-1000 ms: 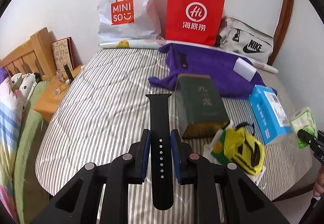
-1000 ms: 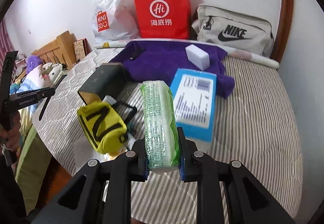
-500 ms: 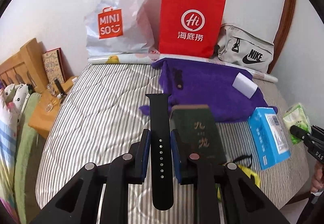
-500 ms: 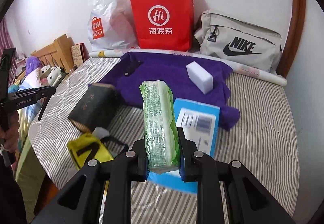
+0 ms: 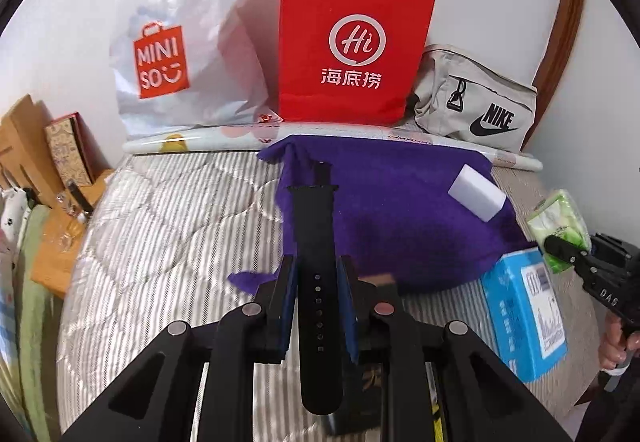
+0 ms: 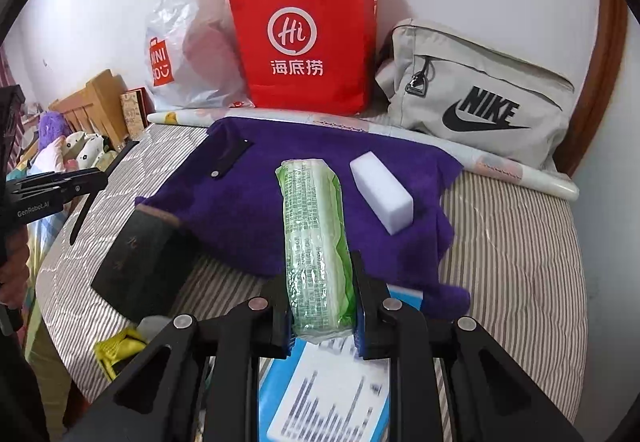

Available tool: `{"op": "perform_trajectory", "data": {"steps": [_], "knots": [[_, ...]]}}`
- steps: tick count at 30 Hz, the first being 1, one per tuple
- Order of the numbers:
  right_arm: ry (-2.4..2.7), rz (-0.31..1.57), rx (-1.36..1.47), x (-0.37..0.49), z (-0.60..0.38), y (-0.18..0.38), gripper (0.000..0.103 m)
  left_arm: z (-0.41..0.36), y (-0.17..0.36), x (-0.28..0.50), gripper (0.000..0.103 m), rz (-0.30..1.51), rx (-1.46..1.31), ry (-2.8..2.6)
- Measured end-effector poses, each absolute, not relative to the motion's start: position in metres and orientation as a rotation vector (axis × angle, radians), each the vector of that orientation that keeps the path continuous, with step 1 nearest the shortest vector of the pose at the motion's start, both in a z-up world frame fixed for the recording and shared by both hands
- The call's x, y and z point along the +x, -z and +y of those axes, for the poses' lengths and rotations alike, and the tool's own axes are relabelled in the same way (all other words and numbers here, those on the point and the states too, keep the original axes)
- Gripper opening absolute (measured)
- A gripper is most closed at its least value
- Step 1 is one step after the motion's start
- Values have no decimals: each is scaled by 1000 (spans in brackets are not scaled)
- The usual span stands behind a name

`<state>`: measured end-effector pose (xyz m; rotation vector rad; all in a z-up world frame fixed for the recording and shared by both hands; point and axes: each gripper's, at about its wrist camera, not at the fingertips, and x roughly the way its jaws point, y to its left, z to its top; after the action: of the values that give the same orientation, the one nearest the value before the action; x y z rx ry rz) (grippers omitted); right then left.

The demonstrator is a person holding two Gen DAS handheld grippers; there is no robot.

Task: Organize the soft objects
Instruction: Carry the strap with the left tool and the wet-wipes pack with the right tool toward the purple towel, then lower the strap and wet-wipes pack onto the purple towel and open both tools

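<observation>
My left gripper (image 5: pixel 317 294) is shut on a black watch strap (image 5: pixel 314 242) and holds it above the near edge of a purple towel (image 5: pixel 400 218). My right gripper (image 6: pixel 320 306) is shut on a green tissue pack (image 6: pixel 314 234), held over the same purple towel (image 6: pixel 256 210). A white sponge block (image 6: pixel 382 196) and a second black strap piece (image 6: pixel 230 158) lie on the towel. The right gripper with the tissue pack (image 5: pixel 560 230) also shows at the right edge of the left wrist view.
A dark green book (image 6: pixel 140 262), a blue box (image 5: pixel 524 306) and a yellow pouch (image 6: pixel 118 348) lie on the striped bed (image 5: pixel 160 242). A Miniso bag (image 5: pixel 180 54), a red paper bag (image 5: pixel 352 50) and a Nike pouch (image 6: pixel 480 102) stand along the wall.
Both grippers have moved forward toward the purple towel, each still holding its object. The book, blue box and yellow pouch have slid toward the bottom of both views.
</observation>
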<state>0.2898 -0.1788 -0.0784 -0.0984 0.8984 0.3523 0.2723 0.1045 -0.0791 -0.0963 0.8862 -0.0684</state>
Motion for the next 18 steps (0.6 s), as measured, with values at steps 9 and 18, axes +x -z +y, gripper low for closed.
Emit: {"op": "perform_trajectory", "data": {"steps": [9, 18], "knots": [[-355, 940, -117, 332, -175, 99, 22, 99, 89, 324, 20, 918, -130, 103], [-370, 992, -159, 360, -169, 123, 22, 92, 101, 365, 20, 947, -125, 127]]}}
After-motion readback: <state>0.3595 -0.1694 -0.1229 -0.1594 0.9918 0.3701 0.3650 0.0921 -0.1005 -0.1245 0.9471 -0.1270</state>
